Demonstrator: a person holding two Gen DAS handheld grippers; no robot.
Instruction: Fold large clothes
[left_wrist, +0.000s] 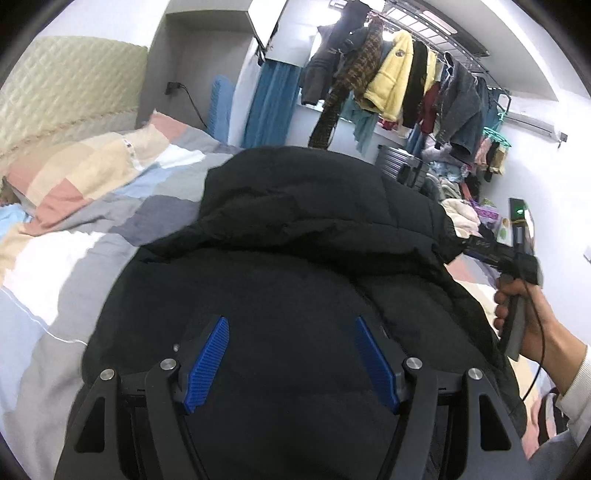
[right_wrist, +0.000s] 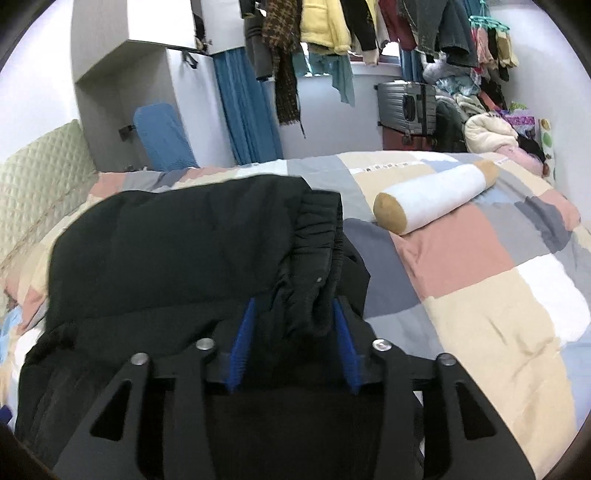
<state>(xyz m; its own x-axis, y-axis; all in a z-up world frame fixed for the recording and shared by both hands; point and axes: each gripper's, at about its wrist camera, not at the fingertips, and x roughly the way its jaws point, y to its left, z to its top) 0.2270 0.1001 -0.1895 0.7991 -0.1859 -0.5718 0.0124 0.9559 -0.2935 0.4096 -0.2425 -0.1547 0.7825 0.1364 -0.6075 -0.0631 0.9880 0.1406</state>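
Note:
A large black padded jacket (left_wrist: 295, 236) lies on the bed, partly folded over itself. It also fills the left half of the right wrist view (right_wrist: 166, 251). My left gripper (left_wrist: 291, 332) is open, its blue pads (left_wrist: 207, 354) spread just above the jacket's near part with nothing between them. My right gripper (right_wrist: 295, 314) is shut on the jacket's elastic sleeve cuff (right_wrist: 317, 240), bunched between its blue pads (right_wrist: 242, 332). The right gripper also shows in the left wrist view (left_wrist: 480, 243), held by a hand at the jacket's right edge.
A patchwork quilt (right_wrist: 480, 277) covers the bed. A white and tan bolster (right_wrist: 432, 195) lies on it at the right. A padded headboard (left_wrist: 62, 92) stands at the left. Hanging clothes (left_wrist: 399, 81), a grey suitcase (right_wrist: 406, 103) and clothes piles line the far wall.

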